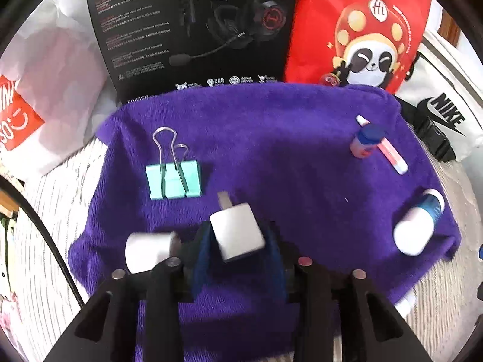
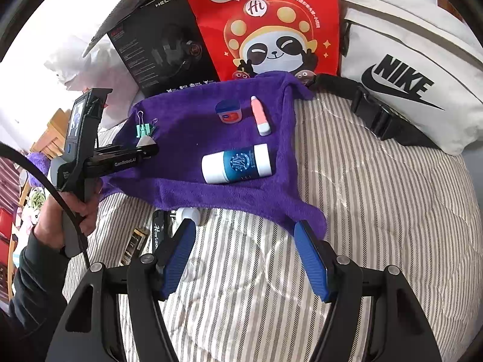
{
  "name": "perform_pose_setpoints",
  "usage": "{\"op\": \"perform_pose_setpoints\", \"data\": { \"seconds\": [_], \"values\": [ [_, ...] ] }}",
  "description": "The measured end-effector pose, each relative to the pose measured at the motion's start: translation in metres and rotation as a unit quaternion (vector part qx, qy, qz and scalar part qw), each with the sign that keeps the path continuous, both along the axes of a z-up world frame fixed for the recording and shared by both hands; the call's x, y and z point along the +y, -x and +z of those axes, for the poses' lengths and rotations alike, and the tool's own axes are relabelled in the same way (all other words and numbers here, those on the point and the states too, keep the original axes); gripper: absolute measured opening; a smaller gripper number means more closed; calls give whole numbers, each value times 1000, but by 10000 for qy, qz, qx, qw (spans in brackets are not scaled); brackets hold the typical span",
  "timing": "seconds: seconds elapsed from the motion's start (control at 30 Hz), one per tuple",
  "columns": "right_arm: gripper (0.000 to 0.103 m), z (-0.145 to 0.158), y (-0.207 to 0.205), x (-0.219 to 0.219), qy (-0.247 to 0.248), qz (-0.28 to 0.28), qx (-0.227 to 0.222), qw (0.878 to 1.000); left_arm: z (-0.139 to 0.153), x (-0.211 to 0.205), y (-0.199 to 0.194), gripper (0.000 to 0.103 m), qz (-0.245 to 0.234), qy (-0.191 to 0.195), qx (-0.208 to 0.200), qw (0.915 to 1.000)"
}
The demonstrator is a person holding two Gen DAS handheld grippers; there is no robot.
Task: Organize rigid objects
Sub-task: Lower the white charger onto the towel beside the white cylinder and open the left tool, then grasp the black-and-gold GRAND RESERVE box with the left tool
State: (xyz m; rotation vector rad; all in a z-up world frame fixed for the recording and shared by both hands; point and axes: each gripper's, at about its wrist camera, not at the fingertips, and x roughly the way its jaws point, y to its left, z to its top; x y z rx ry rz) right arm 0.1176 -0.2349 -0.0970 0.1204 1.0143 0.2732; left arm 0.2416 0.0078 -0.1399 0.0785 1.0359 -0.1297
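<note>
Striped bedding [image 2: 377, 211] is carrying a purple towel [image 2: 193, 120], backed by a white NIKE bag [image 2: 407, 69] and a HECATE box [image 2: 163, 39]. Left gripper [image 1: 238, 241], angling downward, is loosely flanking a white charger [image 1: 237, 230]. Right gripper [image 2: 244, 259] is hovering, jaws wide and empty.

The left gripper [image 1: 238, 241] hangs over a purple towel [image 1: 271, 138] with a white plug [image 1: 237, 233] between its blue pads [image 1: 200, 259]. A white cylinder [image 1: 149, 250] lies just left of it. A green clip [image 1: 173, 179] lies further back. At the right are a small jar [image 1: 366, 141], a pink tube [image 1: 389, 150] and a white bottle [image 1: 418, 226].
</note>
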Motion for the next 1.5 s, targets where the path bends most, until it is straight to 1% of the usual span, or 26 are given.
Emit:
{"op": "perform_pose_setpoints", "data": {
  "seconds": [0.13, 0.3, 0.43, 0.47, 0.6, 0.7, 0.8, 0.93, 1.0, 1.03, 1.07, 1.2, 1.23, 1.27, 1.37, 1.5],
  "values": [
    [67, 5, 8, -5, -51, -55, -45, 10000, 9, -2, 14, 35, -26, -99, -61, 9999],
    [67, 11, 22, -5, -113, -68, -104, 9999, 25, -1, 41, 35, -27, 89, -149, 9998],
    [67, 14, 33, -3, -146, -49, -133, 9998, 32, -8, 72, 35, -169, 108, -150, 9997],
    [67, 14, 36, -3, -159, -52, -140, 9998, 32, -8, 79, 35, -193, 106, -141, 9997],
    [68, 16, 48, -2, -208, -41, -159, 9996, 23, -16, 113, 35, -330, 293, 7, 9990],
    [68, 14, 54, 0, -233, -61, -134, 9996, 12, -23, 133, 35, -378, 312, 173, 9987],
    [68, 14, 60, 3, -243, -26, -121, 9996, 5, -29, 146, 35, -471, 396, 222, 9979],
    [68, 13, 67, 3, -167, -16, -119, 9998, -6, -34, 155, 35, -474, 336, 328, 9978],
    [68, 12, 70, 0, -194, -51, -102, 9997, -12, -37, 155, 34, -418, 162, 363, 9983],
    [68, 12, 70, -1, -201, -67, -88, 9997, -14, -38, 156, 35, -403, 78, 345, 9986],
    [68, 10, 71, -3, -204, -91, -74, 9997, -14, -39, 158, 35, -375, 42, 260, 9989],
    [68, 5, 71, -9, -212, -173, 3, 9996, -15, -42, 160, 35, -365, -91, 169, 9991],
    [68, 4, 71, -10, -217, -190, 30, 9996, -14, -43, 160, 32, -377, -112, 157, 9991],
    [68, 3, 70, -11, -217, -202, 47, 9995, -14, -44, 160, 24, -405, -69, 154, 9990],
    [68, 1, 70, -11, -206, -202, 70, 9996, -13, -44, 158, 23, -419, -68, 184, 9989],
    [68, -1, 70, -10, -193, -174, 86, 9996, -13, -45, 155, 25, -431, -145, 194, 9988]
  ]
}}
